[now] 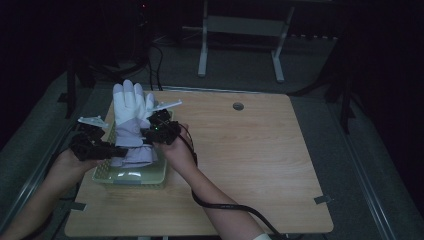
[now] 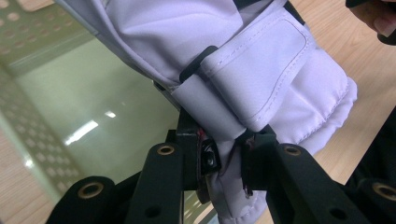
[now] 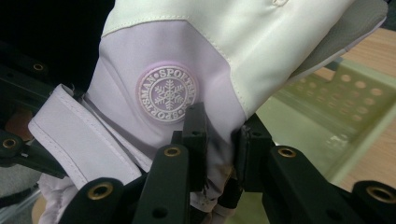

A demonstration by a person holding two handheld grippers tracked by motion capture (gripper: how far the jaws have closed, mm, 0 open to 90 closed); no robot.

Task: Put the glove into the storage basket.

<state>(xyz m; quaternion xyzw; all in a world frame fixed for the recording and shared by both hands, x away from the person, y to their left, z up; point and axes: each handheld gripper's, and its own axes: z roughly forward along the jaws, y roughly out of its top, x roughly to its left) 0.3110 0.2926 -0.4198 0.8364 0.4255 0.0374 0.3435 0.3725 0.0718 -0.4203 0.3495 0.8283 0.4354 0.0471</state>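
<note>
1. One glove (image 1: 131,120) is counted, white at the fingers and pale lilac lower down, with a round snowflake badge (image 3: 167,94) and a strap (image 2: 254,77) at the cuff.
2. One basket (image 1: 131,178) is seen, pale green with perforated walls. The glove is held up over it, fingers pointing away from the person, cuff hanging into the basket.
3. Two tools are counted. The left tool (image 2: 223,161) is clamped narrow on the cuff fabric just under the strap. The right tool (image 3: 219,140) is pinched on the lilac part just below the badge.
4. The bench (image 1: 250,165) is light wood grain with rounded corners, and one small round hole (image 1: 238,106) is spotted near the far edge.
5. The room is kept pretty dark. Grey floor is seen around the bench, and one white frame (image 1: 240,30) stands beyond the far edge.
6. The basket sits at the bench's left side, close to the left edge and not far from the near one. Most of the bench to the right is left bare wood, so plenty of open room is had there.
</note>
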